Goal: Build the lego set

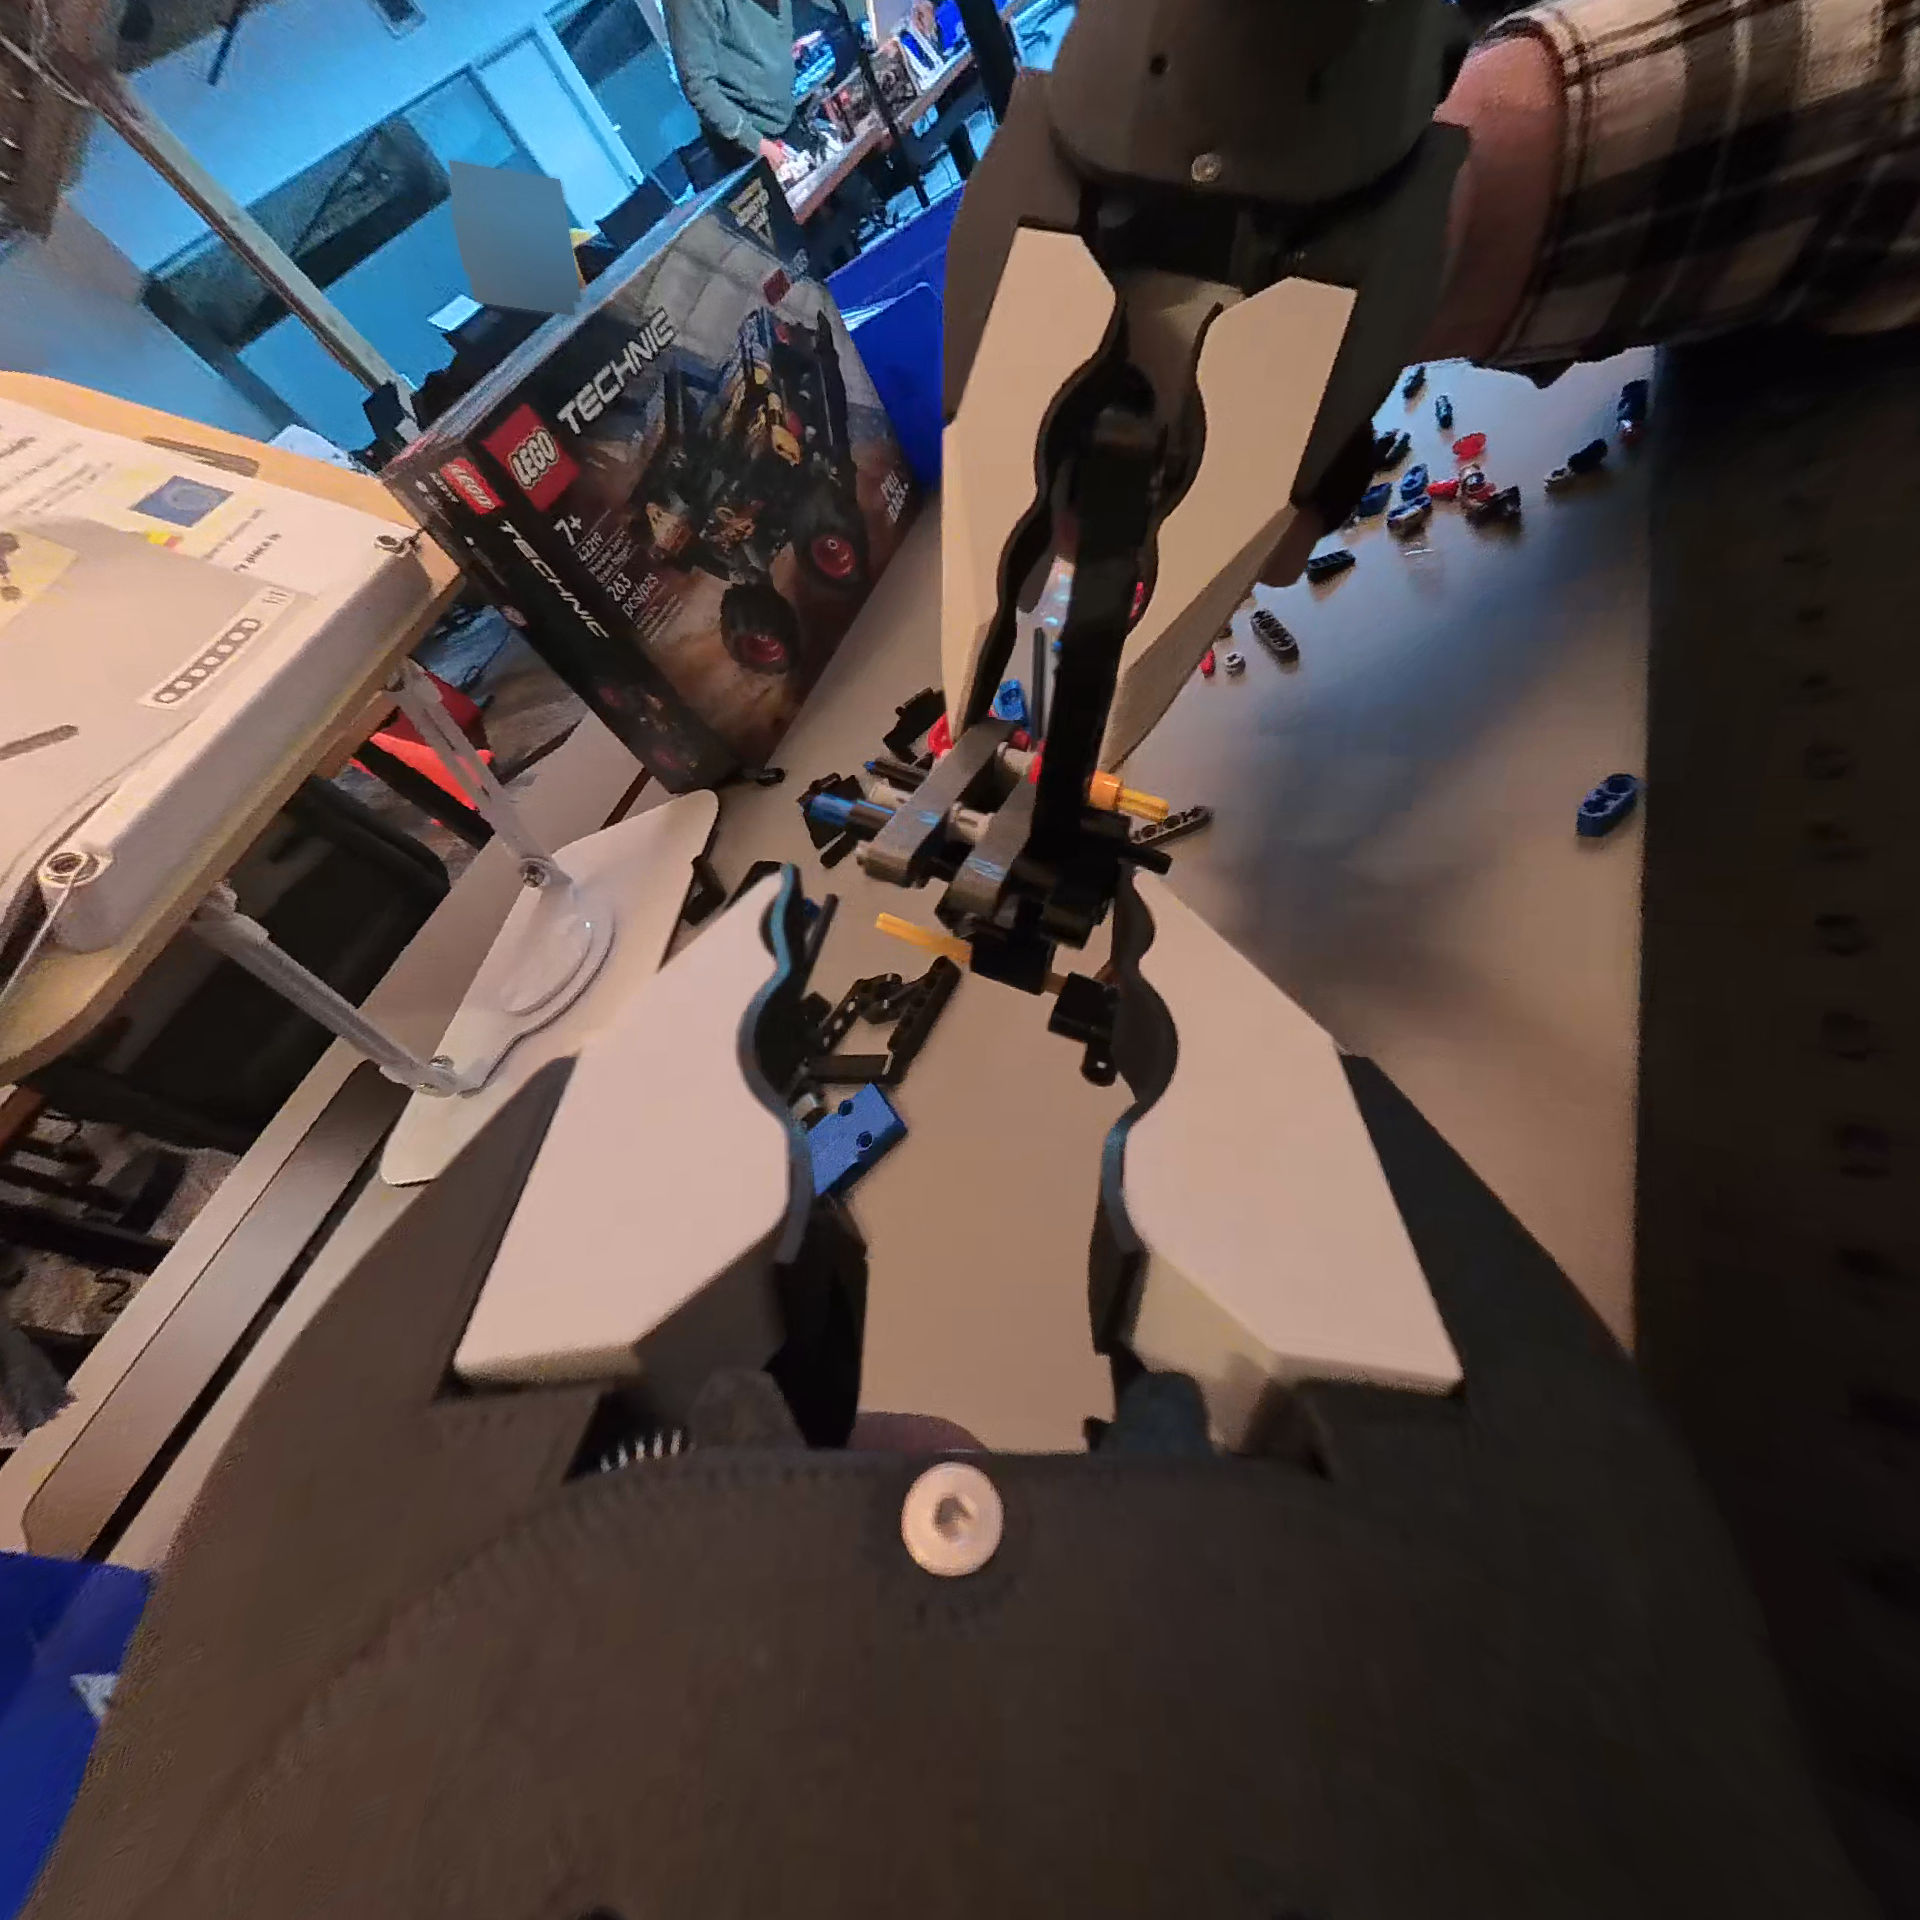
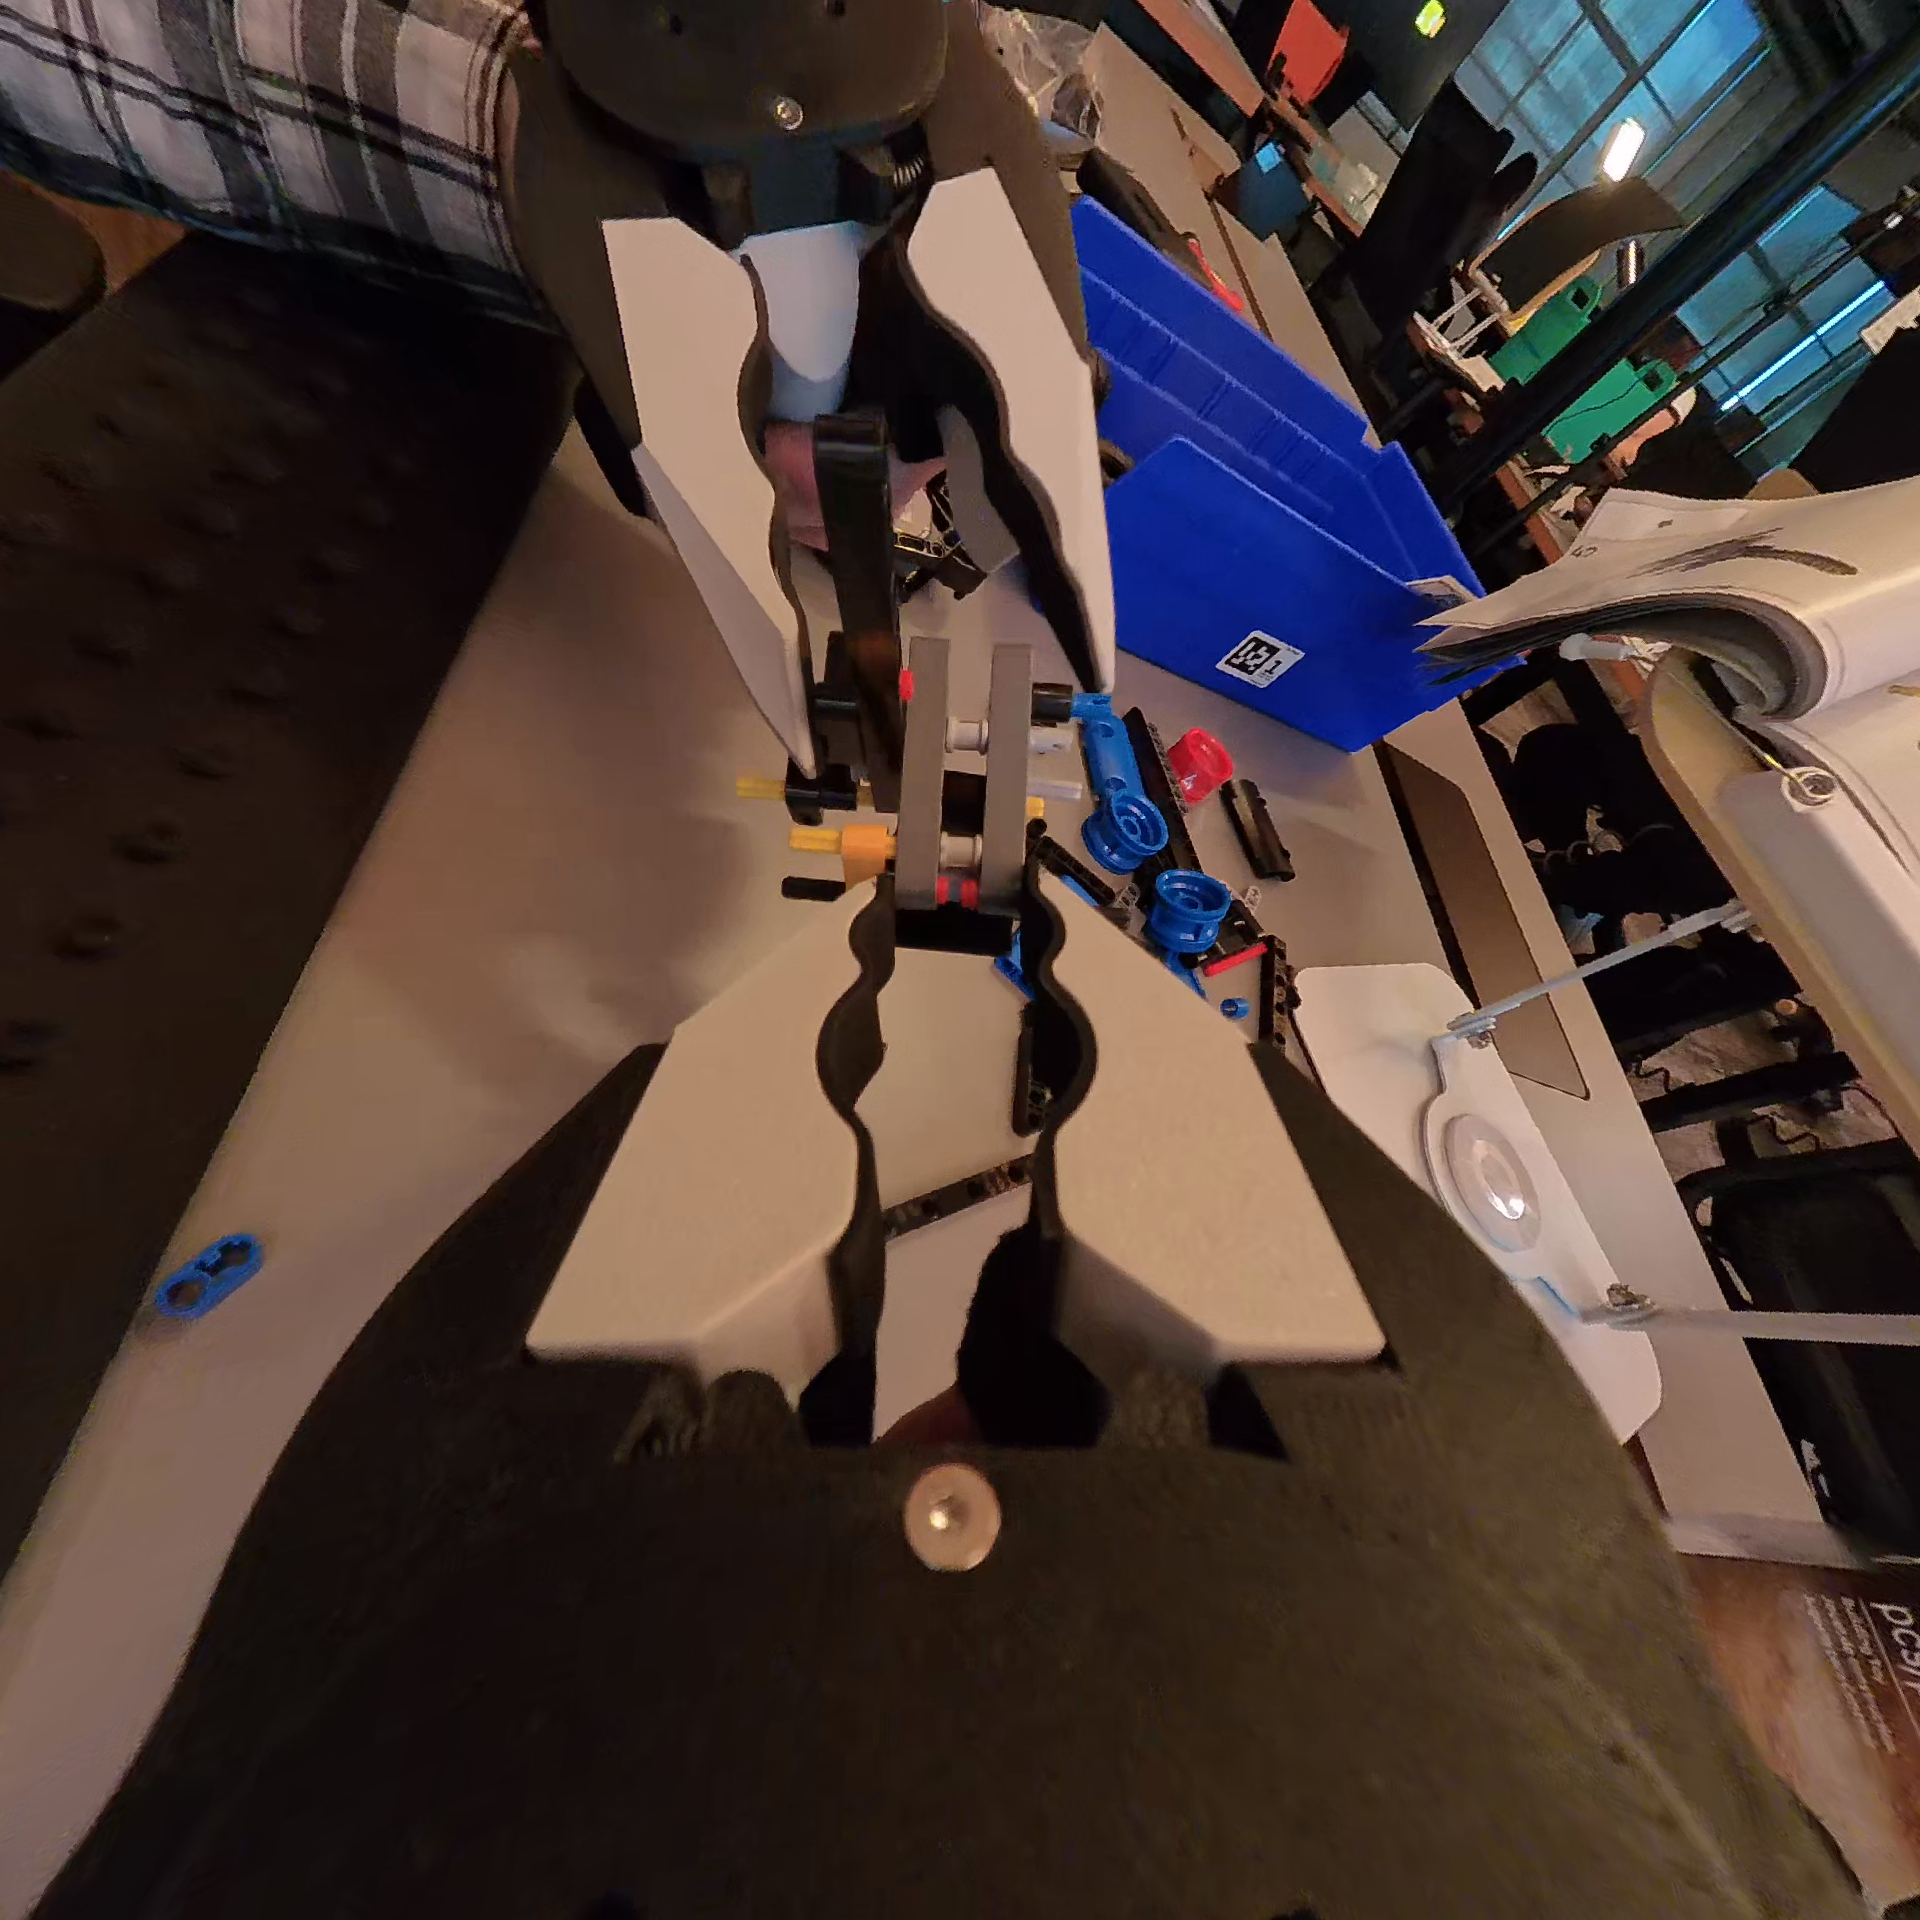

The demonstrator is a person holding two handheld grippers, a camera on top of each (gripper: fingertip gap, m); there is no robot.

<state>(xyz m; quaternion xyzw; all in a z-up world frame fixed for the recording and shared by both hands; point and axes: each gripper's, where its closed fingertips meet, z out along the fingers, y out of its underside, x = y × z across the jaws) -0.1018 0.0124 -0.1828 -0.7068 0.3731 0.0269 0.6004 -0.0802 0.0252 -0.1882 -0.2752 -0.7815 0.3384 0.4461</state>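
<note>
A part-built Lego assembly [image 1: 925, 821] of grey beams, black blocks and yellow and orange pins hangs just above the grey table [image 1: 1403, 935]. A long black beam [image 1: 1086, 623] rises from it. In the right wrist view my right gripper [image 2: 956, 904] is shut on the lower end of the assembly's grey beams [image 2: 925, 779]. It reaches in from the top of the left wrist view [image 1: 1044, 732]. My left gripper [image 1: 956, 904] faces it with its jaws wide apart, either side of the assembly's black end. A small black piece [image 1: 1086, 1013] sits by its right finger.
Loose pieces lie under the grippers [image 1: 883, 1018] and farther right [image 1: 1455, 488], with blue wheels [image 2: 1127, 831] and a blue link [image 2: 208, 1273]. The set's box [image 1: 665, 499], a booklet on a stand [image 1: 156, 644] and blue bins [image 2: 1247, 499] line one side. A dark mat [image 1: 1787, 935] borders the other. Less than 4 cm separates the two grippers' tips.
</note>
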